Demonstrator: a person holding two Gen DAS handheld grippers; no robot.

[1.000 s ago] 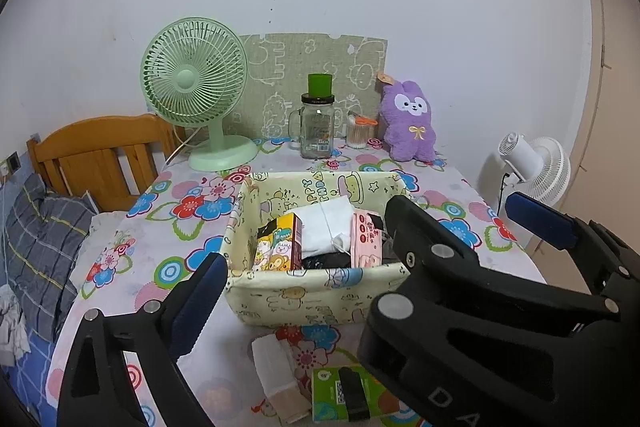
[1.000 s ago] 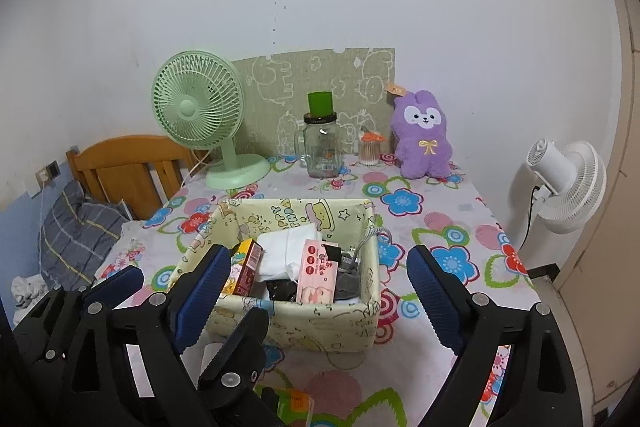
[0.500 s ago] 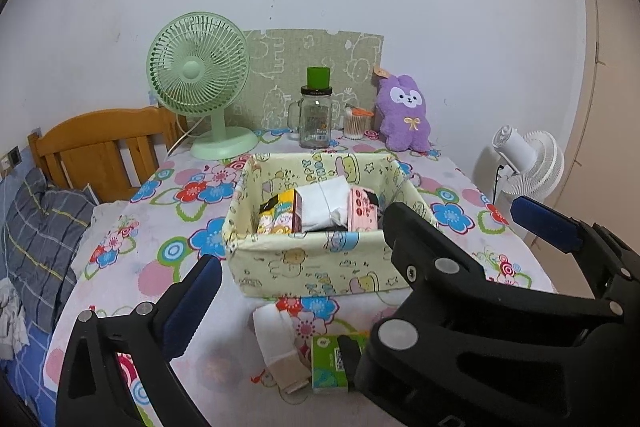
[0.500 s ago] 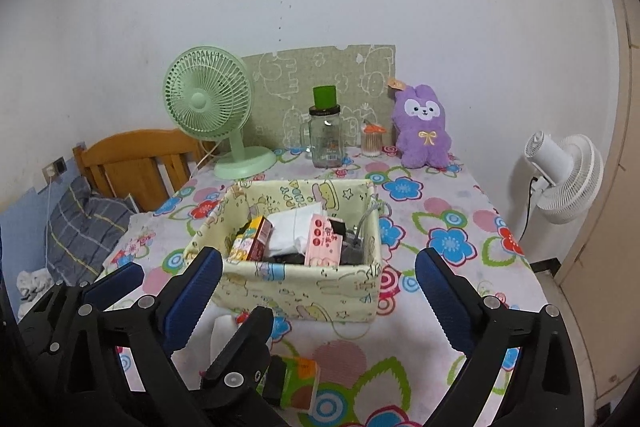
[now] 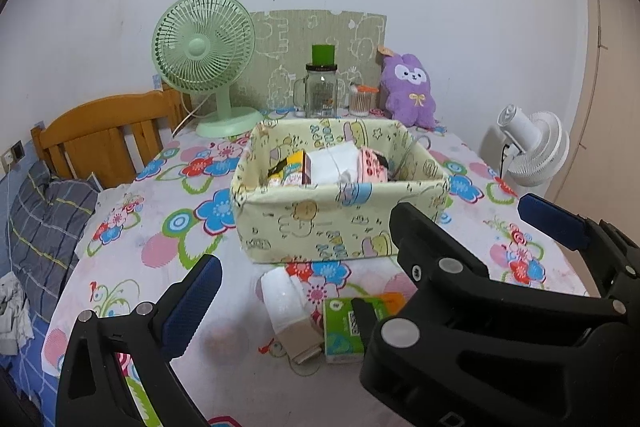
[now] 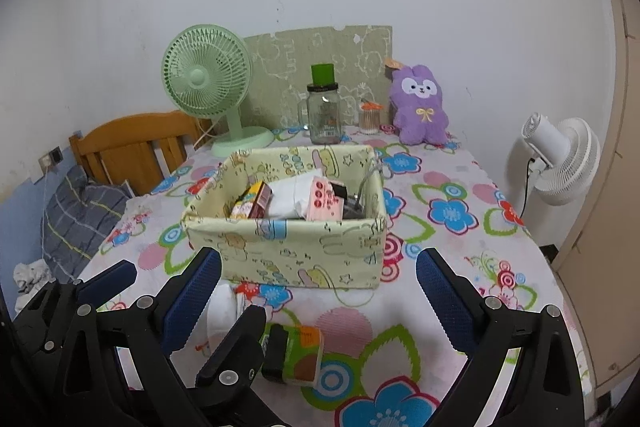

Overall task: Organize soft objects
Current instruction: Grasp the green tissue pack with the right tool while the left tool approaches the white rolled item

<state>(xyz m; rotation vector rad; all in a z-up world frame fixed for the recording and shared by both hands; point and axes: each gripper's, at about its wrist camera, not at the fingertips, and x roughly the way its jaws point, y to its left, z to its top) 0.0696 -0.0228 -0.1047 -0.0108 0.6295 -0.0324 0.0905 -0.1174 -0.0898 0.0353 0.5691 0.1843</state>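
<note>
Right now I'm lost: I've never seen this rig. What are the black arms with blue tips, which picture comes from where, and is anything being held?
A person holds one pair of tongs in each hand; each carries a camera looking along its fingers. One picture is from the left tongs, the other from the right tongs. Both stand open and empty; the right pair has just been opening. On the flowered table sit a filled fabric basket and, nearer, a white pouch and a green tissue pack.

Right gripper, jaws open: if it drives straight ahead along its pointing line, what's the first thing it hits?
Probably the near wall of the fabric storage basket, dead ahead of the right gripper. Depth is uncertain; the green tissue pack lies lower, likely under the line.
</note>
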